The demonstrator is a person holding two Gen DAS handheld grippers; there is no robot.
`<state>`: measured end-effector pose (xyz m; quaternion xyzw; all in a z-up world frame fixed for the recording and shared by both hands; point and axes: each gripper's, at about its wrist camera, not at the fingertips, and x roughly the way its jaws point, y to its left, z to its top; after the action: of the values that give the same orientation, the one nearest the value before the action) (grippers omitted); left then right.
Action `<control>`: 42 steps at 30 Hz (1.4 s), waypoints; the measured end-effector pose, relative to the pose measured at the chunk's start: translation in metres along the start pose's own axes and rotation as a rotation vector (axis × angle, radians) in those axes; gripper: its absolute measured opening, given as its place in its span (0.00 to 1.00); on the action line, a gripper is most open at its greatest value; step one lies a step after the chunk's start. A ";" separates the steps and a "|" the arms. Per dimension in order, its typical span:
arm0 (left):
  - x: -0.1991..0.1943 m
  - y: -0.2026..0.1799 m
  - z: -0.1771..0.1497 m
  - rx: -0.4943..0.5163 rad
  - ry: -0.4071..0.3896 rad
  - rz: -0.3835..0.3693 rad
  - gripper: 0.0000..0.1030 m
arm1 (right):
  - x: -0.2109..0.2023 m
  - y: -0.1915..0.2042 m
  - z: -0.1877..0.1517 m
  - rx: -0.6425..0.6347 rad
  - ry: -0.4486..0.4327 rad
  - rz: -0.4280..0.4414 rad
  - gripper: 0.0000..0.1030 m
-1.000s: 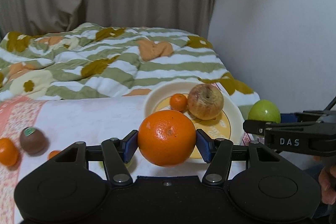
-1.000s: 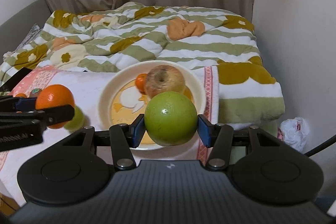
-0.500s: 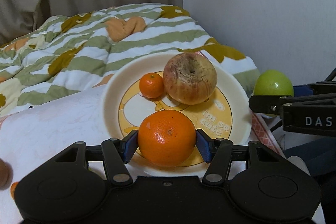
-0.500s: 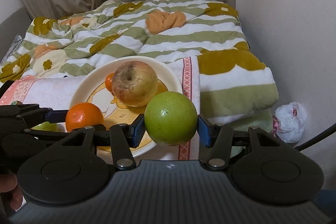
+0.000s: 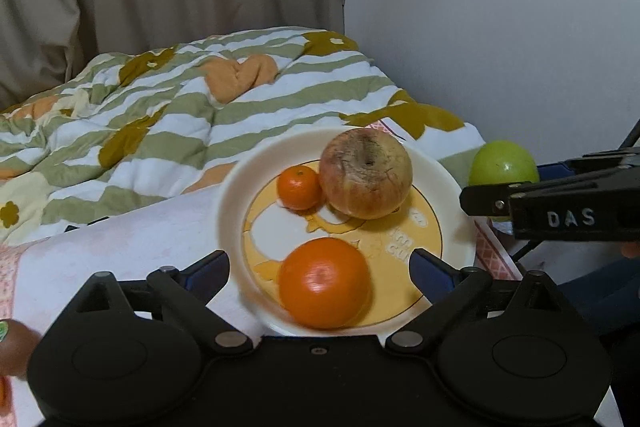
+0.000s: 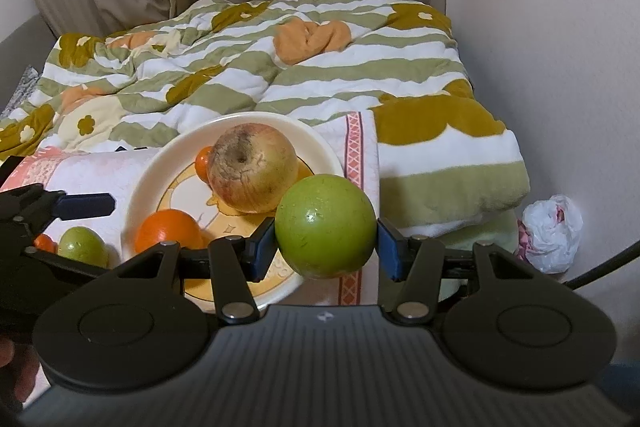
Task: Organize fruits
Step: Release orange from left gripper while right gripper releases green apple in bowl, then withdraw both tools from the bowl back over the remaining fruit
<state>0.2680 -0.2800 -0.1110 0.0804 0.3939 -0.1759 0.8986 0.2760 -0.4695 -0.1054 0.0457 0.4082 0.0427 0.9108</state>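
My left gripper (image 5: 320,269) stands wide open around the big orange (image 5: 324,282), which sits on the plate (image 5: 232,195) at its near edge (pads clear of the peel). My right gripper (image 6: 326,245) clamps the green apple (image 6: 326,231) just beside the plate's right rim. The wrinkled apple (image 5: 366,173) and small mandarin (image 5: 299,187) lie toward the plate's far side.

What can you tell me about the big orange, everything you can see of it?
The big orange is round, glossy and deep orange, with a pale highlight on its dimpled skin. It sits on the near part of the plate, apart from the small mandarin and the blotchy apple. The left gripper stands open around it, both pads clear of the skin. In the right wrist view its lower part is hidden behind the right gripper's finger.
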 end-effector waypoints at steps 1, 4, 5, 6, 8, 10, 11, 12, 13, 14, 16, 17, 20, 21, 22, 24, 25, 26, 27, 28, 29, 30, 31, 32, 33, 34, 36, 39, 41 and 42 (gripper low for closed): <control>-0.004 0.002 -0.001 -0.001 0.000 0.003 0.96 | 0.001 0.002 0.001 -0.005 0.002 0.005 0.66; -0.015 0.009 -0.005 -0.015 -0.003 0.020 0.96 | 0.004 0.011 0.003 -0.024 0.013 0.023 0.66; -0.018 0.012 -0.006 -0.027 0.000 0.027 0.96 | 0.006 0.014 0.003 -0.029 0.018 0.031 0.66; -0.021 0.014 -0.007 -0.040 0.003 0.034 0.96 | 0.007 0.018 0.003 -0.036 0.021 0.039 0.66; -0.029 0.021 -0.010 -0.079 0.004 0.042 0.96 | 0.012 0.025 0.003 -0.050 0.030 0.055 0.66; -0.035 0.027 -0.013 -0.110 -0.003 0.049 0.96 | 0.017 0.031 0.002 -0.067 0.037 0.066 0.66; -0.037 0.030 -0.014 -0.123 -0.006 0.052 0.96 | 0.020 0.033 0.002 -0.075 0.043 0.070 0.66; -0.039 0.032 -0.015 -0.135 -0.005 0.054 0.96 | 0.023 0.035 0.001 -0.081 0.050 0.075 0.66; -0.041 0.034 -0.017 -0.145 -0.004 0.058 0.96 | 0.026 0.037 0.000 -0.086 0.055 0.080 0.66; -0.042 0.036 -0.018 -0.152 -0.004 0.063 0.96 | 0.029 0.039 -0.002 -0.092 0.060 0.085 0.66; -0.044 0.039 -0.020 -0.161 0.000 0.067 0.97 | 0.033 0.042 -0.005 -0.107 0.066 0.091 0.66; -0.045 0.041 -0.022 -0.167 0.002 0.069 0.97 | 0.035 0.043 -0.006 -0.113 0.066 0.094 0.66; -0.046 0.044 -0.026 -0.184 0.006 0.077 0.97 | 0.039 0.045 -0.009 -0.124 0.058 0.108 0.66; -0.046 0.045 -0.028 -0.189 0.007 0.078 0.97 | 0.039 0.045 -0.010 -0.129 0.050 0.107 0.66; -0.047 0.046 -0.029 -0.196 0.007 0.079 0.97 | 0.039 0.045 -0.010 -0.134 0.047 0.108 0.66; -0.047 0.047 -0.032 -0.202 0.010 0.080 0.97 | 0.039 0.046 -0.011 -0.147 0.041 0.105 0.67; -0.048 0.047 -0.034 -0.204 0.012 0.083 0.97 | 0.039 0.046 -0.012 -0.151 0.037 0.102 0.69; -0.048 0.047 -0.035 -0.203 0.013 0.085 0.97 | 0.038 0.045 -0.013 -0.153 0.030 0.103 0.71; -0.048 0.047 -0.036 -0.203 0.014 0.086 0.97 | 0.035 0.045 -0.013 -0.156 0.019 0.102 0.78; -0.049 0.047 -0.038 -0.202 0.015 0.087 0.97 | 0.033 0.045 -0.013 -0.157 0.011 0.098 0.90; -0.050 0.046 -0.039 -0.201 0.014 0.089 0.97 | 0.031 0.045 -0.013 -0.155 -0.001 0.092 0.98; -0.051 0.046 -0.040 -0.200 0.013 0.091 0.97 | 0.028 0.044 -0.013 -0.149 -0.014 0.089 1.00; -0.053 0.045 -0.040 -0.200 0.010 0.093 0.97 | 0.024 0.043 -0.013 -0.143 -0.025 0.092 1.00; -0.055 0.044 -0.041 -0.200 0.006 0.096 0.97 | 0.022 0.042 -0.013 -0.139 -0.024 0.095 1.00; -0.059 0.043 -0.042 -0.198 -0.003 0.105 0.97 | 0.020 0.042 -0.013 -0.135 -0.021 0.094 1.00; -0.061 0.043 -0.041 -0.199 -0.012 0.117 0.97 | 0.018 0.042 -0.014 -0.132 -0.018 0.090 1.00; -0.068 0.042 -0.042 -0.211 -0.025 0.131 0.97 | 0.013 0.042 -0.014 -0.131 -0.022 0.087 1.00; -0.078 0.043 -0.043 -0.232 -0.041 0.128 0.97 | 0.000 0.041 -0.016 -0.125 -0.037 0.085 1.00; -0.085 0.041 -0.044 -0.229 -0.052 0.135 0.97 | -0.010 0.041 -0.017 -0.125 -0.047 0.080 1.00; -0.089 0.040 -0.044 -0.228 -0.058 0.141 0.97 | -0.015 0.041 -0.017 -0.126 -0.051 0.079 1.00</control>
<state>0.1976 -0.2084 -0.0752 0.0004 0.3787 -0.0687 0.9230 0.2518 -0.4296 -0.1012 0.0055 0.3794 0.1031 0.9194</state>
